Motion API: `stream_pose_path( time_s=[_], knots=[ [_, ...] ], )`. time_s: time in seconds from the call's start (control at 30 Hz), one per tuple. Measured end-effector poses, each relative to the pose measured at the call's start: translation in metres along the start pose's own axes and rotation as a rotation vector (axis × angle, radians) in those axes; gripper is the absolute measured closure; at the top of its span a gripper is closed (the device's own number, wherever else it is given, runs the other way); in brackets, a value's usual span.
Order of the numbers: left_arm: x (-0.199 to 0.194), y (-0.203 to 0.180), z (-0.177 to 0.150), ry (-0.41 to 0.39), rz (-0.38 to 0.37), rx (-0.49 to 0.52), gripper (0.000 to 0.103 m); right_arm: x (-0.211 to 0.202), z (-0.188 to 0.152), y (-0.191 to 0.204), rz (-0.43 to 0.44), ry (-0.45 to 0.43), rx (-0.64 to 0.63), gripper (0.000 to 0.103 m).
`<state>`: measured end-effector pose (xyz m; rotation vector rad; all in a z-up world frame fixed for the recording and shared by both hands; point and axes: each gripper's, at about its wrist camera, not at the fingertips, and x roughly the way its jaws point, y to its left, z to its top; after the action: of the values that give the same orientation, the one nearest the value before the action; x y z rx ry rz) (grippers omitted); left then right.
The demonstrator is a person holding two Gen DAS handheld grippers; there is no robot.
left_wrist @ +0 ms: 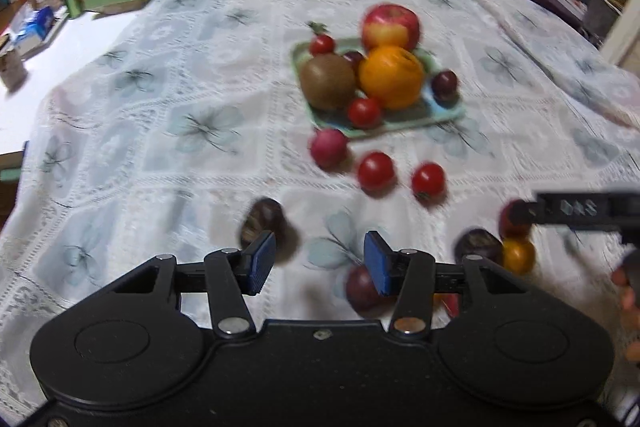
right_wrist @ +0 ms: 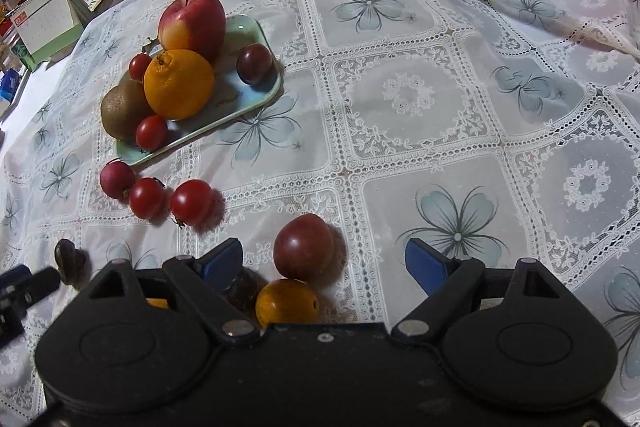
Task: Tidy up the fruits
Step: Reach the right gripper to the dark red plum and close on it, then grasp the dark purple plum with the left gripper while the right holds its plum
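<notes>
Looking down the left wrist camera: the left gripper (left_wrist: 319,263) hangs over a lace tablecloth (left_wrist: 160,147) with its blue pads spread apart and nothing between them. A dark chestnut-like piece (left_wrist: 262,223) lies just behind the left pad; a dark purple fruit (left_wrist: 360,289) sits partly hidden by the right pad, touching neither that I can confirm. Frame is blurred. Farther out, a pale green tray (left_wrist: 448,115) carries an apple (left_wrist: 391,26), an orange (left_wrist: 391,77), a kiwi (left_wrist: 328,81), small red tomatoes and a dark plum (left_wrist: 445,85). Loose on the cloth just in front of the tray: a pinkish-red fruit (left_wrist: 329,147) and two cherry tomatoes (left_wrist: 375,171). At the right edge, one finger of the right gripper (left_wrist: 576,213) reaches in near a red fruit, a small orange fruit (left_wrist: 518,255) and another dark piece.

Right wrist camera, sharp: the right gripper (right_wrist: 326,263) has its jaws wide apart, gripping nothing. A reddish plum (right_wrist: 304,247) lies on the cloth between the pads, nearer the left one, not pressed. Just below it, touching, the small orange fruit (right_wrist: 286,303) sits against the gripper body, with a dark piece beside it under the left finger. The tray (right_wrist: 256,31) is up left with the same load: apple (right_wrist: 192,23), orange (right_wrist: 178,85), kiwi (right_wrist: 122,113). Three red fruits sit in a row just off its near corner. A calendar (right_wrist: 44,23) stands beyond the cloth's edge.
</notes>
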<state>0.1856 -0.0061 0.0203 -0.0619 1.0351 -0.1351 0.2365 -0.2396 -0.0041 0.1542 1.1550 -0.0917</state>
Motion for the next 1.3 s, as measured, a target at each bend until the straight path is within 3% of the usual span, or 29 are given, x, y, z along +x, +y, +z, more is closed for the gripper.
stream_pose_path(
  time_s=[0.2, 0.3, 0.33, 0.43, 0.53, 0.9, 1.2, 1.3],
  knots=[
    [0.008, -0.012, -0.015, 0.037, -0.051, 0.023, 0.048, 0.009, -0.003, 0.005, -0.012, 0.016, -0.009, 0.015],
    [0.007, -0.013, -0.021, 0.038, -0.050, 0.036, 0.048, 0.014, -0.004, 0.007, -0.024, 0.018, -0.015, 0.021],
    [0.007, -0.012, -0.022, 0.037, -0.049, 0.040, 0.048, 0.016, -0.004, 0.008, -0.030, 0.019, -0.014, 0.028],
    [0.007, -0.012, -0.026, 0.037, -0.050, 0.054, 0.048, 0.027, -0.003, 0.008, -0.017, 0.055, -0.016, 0.061],
    [0.009, -0.013, -0.029, 0.039, -0.048, 0.081, 0.048, 0.029, -0.003, 0.010, -0.028, 0.045, -0.020, 0.065],
    [0.034, -0.035, -0.035, 0.057, 0.033, 0.189, 0.048, 0.032, -0.001, 0.012, -0.029, 0.044, -0.030, 0.063],
    [0.045, -0.046, -0.031, 0.045, 0.064, 0.221, 0.048, 0.034, -0.001, 0.019, -0.056, 0.035, -0.053, 0.060],
    [0.048, -0.047, -0.031, 0.031, 0.068, 0.224, 0.055, 0.034, -0.001, 0.019, -0.059, 0.036, -0.051, 0.060]
  ],
)
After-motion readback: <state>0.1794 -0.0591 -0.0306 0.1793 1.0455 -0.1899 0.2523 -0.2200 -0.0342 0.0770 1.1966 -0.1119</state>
